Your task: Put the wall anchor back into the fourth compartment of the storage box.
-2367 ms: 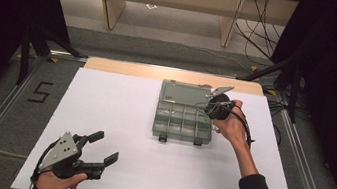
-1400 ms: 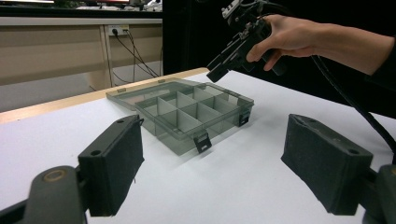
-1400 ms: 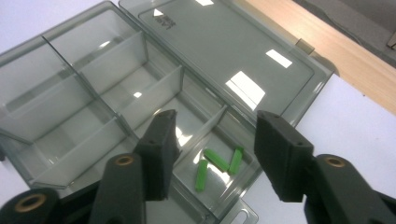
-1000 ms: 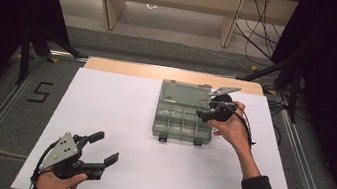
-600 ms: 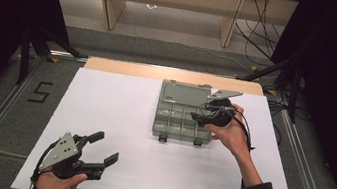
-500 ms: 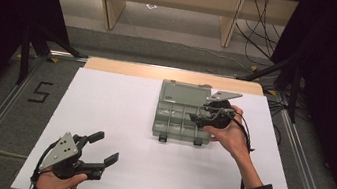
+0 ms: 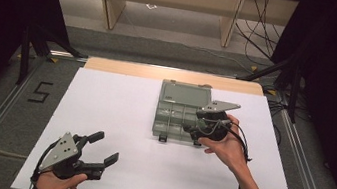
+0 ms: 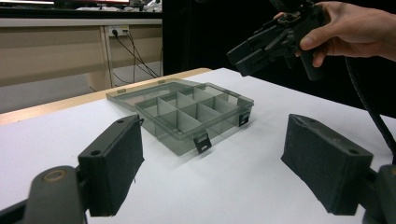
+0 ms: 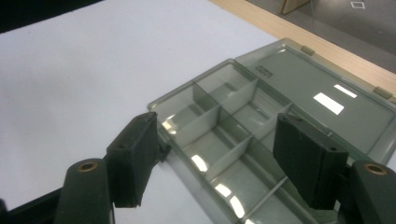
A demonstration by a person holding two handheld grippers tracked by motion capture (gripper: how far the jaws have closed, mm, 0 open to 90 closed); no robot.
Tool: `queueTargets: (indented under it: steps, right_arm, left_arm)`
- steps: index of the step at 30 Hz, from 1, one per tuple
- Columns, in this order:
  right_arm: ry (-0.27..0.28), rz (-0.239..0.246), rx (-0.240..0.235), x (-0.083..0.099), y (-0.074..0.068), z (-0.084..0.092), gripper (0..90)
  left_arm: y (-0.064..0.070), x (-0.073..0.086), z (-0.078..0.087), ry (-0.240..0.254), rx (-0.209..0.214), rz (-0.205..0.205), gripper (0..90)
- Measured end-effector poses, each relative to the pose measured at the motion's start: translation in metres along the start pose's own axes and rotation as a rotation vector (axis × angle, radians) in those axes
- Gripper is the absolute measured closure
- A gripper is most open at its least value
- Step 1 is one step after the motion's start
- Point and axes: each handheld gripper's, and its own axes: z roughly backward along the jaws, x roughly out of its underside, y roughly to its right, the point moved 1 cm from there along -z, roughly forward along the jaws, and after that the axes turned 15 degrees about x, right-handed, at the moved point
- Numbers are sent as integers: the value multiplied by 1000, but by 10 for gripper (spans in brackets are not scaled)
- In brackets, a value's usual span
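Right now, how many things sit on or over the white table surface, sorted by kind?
Compartment box, grey, lid open: 1
Hand-held tools: 2, the left tool and the right tool
Total: 3

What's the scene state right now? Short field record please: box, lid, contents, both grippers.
box: translucent grey compartment box on the white table cover
lid: open, laid flat behind the tray
contents: compartments look empty
latches: two dark clips on the front edge, hanging free
right gripper: jaws open and have just been opening, nothing between them, above the box's front right corner
left gripper: jaws open, holding nothing, at the near left of the table, apart from the box
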Motion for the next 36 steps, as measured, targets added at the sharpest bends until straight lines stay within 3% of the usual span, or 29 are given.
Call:
queueTargets:
  steps: [16, 23, 36]
  right_arm:
    - [115, -73, -56, 21, -25, 27, 287]
    - [134, -105, -75, 33, -29, 36, 268]
    - [136, -104, -62, 52, -37, 48, 225]
  left_arm:
    - [0, 0, 0, -1, 0, -3, 195]
    - [0, 0, 0, -1, 1, 0, 195]
    - [0, 0, -1, -5, 7, -6, 194]
